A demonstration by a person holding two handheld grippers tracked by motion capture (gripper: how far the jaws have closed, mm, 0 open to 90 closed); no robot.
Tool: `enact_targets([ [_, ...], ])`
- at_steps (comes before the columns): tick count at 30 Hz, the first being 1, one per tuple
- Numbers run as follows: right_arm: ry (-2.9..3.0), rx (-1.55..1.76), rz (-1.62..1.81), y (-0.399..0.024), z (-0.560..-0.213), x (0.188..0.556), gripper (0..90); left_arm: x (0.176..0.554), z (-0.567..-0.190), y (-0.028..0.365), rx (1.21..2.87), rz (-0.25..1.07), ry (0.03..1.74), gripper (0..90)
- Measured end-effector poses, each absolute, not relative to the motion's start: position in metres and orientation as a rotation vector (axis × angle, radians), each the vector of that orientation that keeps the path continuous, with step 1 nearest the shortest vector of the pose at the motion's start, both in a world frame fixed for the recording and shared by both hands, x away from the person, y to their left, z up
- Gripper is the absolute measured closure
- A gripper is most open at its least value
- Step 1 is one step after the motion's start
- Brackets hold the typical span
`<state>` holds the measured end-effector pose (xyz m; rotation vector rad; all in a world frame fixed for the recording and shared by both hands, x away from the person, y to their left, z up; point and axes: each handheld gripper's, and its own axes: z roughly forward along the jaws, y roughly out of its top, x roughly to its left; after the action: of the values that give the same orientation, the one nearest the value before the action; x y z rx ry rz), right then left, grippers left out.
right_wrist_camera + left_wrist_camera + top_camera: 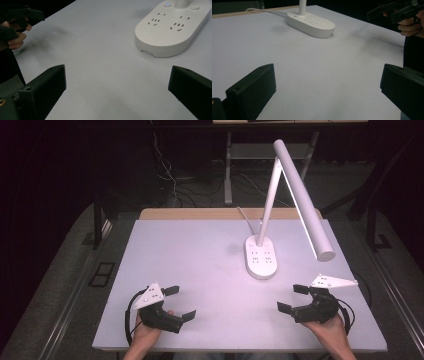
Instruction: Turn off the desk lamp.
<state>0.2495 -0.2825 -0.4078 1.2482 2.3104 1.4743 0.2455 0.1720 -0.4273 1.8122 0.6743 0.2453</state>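
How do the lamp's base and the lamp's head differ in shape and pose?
The lamp's base is a flat oval that lies on the table, while the lamp's head is a long round bar held in the air. The base carries socket holes and buttons on its top; the head looks plain. The base sits level, whereas the head slopes down towards the right gripper. Both are white.

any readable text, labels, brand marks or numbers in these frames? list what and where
None readable.
Lamp base: socket slots and two round buttons, no lettering to make out.
Left tool, right tool, table: no markings visible.
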Motion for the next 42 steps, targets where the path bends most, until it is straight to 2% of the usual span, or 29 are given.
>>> enact_targets([
  [42, 2.333, 1.278, 1.422, -0.2877, -0.3997, 0.2533, 1.4, 0.2463, -0.4282, 0.1726, 1.816, 0.244, 0.682, 0.0],
])
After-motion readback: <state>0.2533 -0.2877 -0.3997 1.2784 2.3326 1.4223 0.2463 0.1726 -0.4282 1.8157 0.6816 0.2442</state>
